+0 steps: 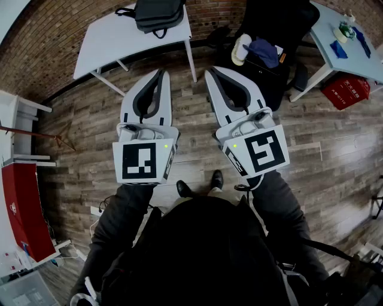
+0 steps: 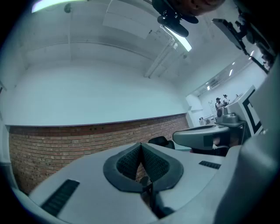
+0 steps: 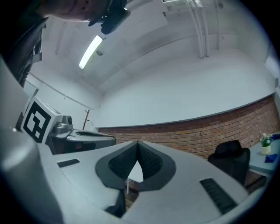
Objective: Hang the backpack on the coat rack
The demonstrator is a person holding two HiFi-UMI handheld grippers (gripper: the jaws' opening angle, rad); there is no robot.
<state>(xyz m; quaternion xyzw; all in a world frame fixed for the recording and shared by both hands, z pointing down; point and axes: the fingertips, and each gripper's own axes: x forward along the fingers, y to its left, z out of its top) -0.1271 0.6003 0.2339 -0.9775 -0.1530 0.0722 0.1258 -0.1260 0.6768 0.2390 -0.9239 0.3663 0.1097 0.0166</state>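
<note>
The dark grey backpack (image 1: 158, 14) lies on a white table (image 1: 102, 36) at the far side of the room, beyond both grippers. My left gripper (image 1: 160, 74) and right gripper (image 1: 210, 72) are held side by side over the wooden floor, pointing toward that table. Both are shut with nothing between the pads. In the left gripper view the jaws (image 2: 141, 151) meet in front of a brick wall. The right gripper view shows closed jaws (image 3: 137, 148) and a thin wooden coat rack (image 3: 86, 118) far off at the left. The same coat rack (image 1: 36, 135) shows at the head view's left.
A black office chair (image 1: 272, 42) with a white and a blue item on it stands at the far right. Beyond it are a second white table (image 1: 359, 57) and a red bag (image 1: 346, 91). A red and white cabinet (image 1: 24, 206) lines the left side.
</note>
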